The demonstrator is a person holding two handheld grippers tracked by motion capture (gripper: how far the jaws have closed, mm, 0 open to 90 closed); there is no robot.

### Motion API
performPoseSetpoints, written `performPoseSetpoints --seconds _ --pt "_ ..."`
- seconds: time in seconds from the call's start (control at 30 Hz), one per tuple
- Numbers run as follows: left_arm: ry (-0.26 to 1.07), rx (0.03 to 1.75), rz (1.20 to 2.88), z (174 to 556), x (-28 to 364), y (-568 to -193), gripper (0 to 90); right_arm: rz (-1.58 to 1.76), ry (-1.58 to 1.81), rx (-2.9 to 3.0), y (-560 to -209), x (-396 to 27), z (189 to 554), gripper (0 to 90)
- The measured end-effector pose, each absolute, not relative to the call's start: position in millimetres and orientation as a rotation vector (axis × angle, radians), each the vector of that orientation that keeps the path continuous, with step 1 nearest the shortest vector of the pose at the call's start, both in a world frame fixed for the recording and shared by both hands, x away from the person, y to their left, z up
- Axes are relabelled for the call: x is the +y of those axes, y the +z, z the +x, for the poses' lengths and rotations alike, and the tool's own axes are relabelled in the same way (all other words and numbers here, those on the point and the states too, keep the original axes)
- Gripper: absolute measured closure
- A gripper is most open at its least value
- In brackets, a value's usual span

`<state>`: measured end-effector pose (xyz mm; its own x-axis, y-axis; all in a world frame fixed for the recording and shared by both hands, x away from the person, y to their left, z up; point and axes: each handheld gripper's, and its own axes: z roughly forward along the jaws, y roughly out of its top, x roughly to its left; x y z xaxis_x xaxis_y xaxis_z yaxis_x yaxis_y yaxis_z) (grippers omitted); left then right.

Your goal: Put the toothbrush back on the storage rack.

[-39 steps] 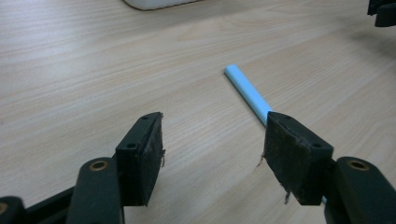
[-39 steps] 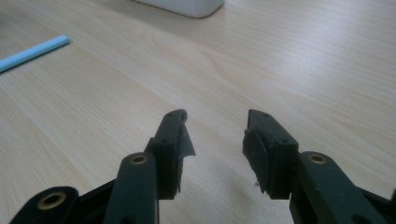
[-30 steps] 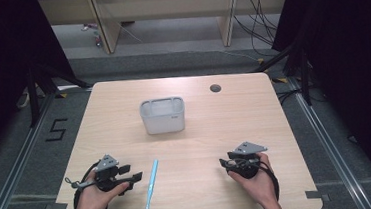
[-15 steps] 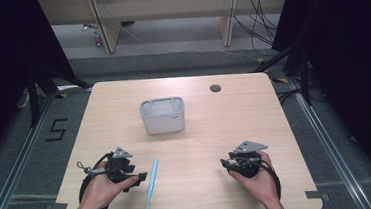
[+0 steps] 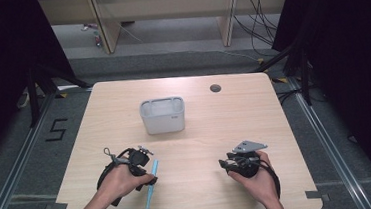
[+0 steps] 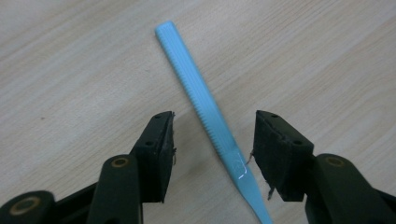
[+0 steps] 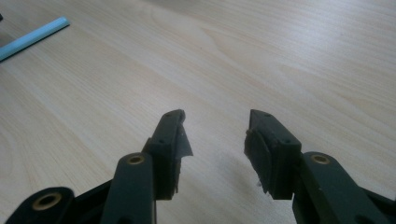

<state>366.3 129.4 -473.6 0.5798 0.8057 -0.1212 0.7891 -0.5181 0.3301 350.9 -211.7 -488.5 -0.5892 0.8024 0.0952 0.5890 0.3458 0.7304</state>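
The table (image 5: 235, 125) carries little: a grey bin (image 5: 163, 115) stands toward its far side, and everything else can be placed from that bin. A light blue stick (image 5: 150, 188) lies flat on the wood well nearer the person than the bin and slightly to its left, running roughly toward and away from the person.

The work looks to be at its very start. Judging from the layout, the stick is probably meant for the bin, but it has not been lifted or even gripped, so the pickup, the carry and the drop all remain.

The left gripper (image 5: 146, 169) sits on the near side of the bin, directly over the stick's upper half. In the left gripper view the stick (image 6: 205, 112) passes between the jaws at a slant, its near end running out of the bottom of the picture close by the right-hand pad. The jaws have just been closing with the stick between them, yet clear gaps show on both sides, so nothing is clamped.

The right gripper (image 5: 227, 164) rests near the table's front edge, well to the right of the bin. Its jaws stand apart with only bare wood between them.
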Motion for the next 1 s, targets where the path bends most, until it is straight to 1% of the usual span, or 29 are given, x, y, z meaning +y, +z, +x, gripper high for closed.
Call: performPoseSetpoints --seconds 0.07,0.1,0.23,0.37,0.4,0.47,0.57,0.63,0.67,0.83,1.0 --pt "0.072 1.296 2.481 367.0 126.9 -475.2 48.6 1.232 1.103 2.356 -488.7 -212.3 351.8 56.4" --pt "0.056 1.314 2.478 366.8 125.1 -476.3 50.8 1.233 1.103 2.344 -489.2 -211.5 351.4 56.4" --pt "0.054 1.312 2.537 369.2 121.8 -478.5 52.2 1.219 1.103 2.34 -490.0 -210.9 351.8 56.3" --pt "0.054 1.318 2.553 369.4 119.4 -479.0 53.8 1.203 1.08 2.338 -488.3 -210.7 351.8 56.3" --pt "0.063 1.288 2.572 370.7 119.8 -479.0 54.3 1.202 1.08 2.34 -488.3 -210.6 351.9 56.3" --pt "0.057 1.311 2.562 369.5 117.5 -479.3 55.3 1.209 1.081 2.341 -488.2 -210.2 351.7 56.3" --pt "0.081 1.247 2.595 370.2 116.6 -480.5 57.8 1.196 1.09 2.347 -488.2 -209.7 352.1 56.3" --pt "0.099 1.221 2.615 369.4 116.1 -480.5 61.7 1.199 1.089 2.347 -487.6 -209.5 351.7 56.3" --pt "0.095 1.233 2.608 368.3 115.4 -480.8 61.7 1.199 1.089 2.347 -487.6 -209.5 351.7 56.3" --pt "0.112 1.189 2.658 368.6 116.5 -480.3 68.6 1.241 1.1 2.348 -487.0 -207.5 349.8 56.3" --pt "0.113 1.139 2.697 367.8 116.2 -479.9 71.9 1.222 1.097 2.344 -486.5 -208.4 350.3 56.3"
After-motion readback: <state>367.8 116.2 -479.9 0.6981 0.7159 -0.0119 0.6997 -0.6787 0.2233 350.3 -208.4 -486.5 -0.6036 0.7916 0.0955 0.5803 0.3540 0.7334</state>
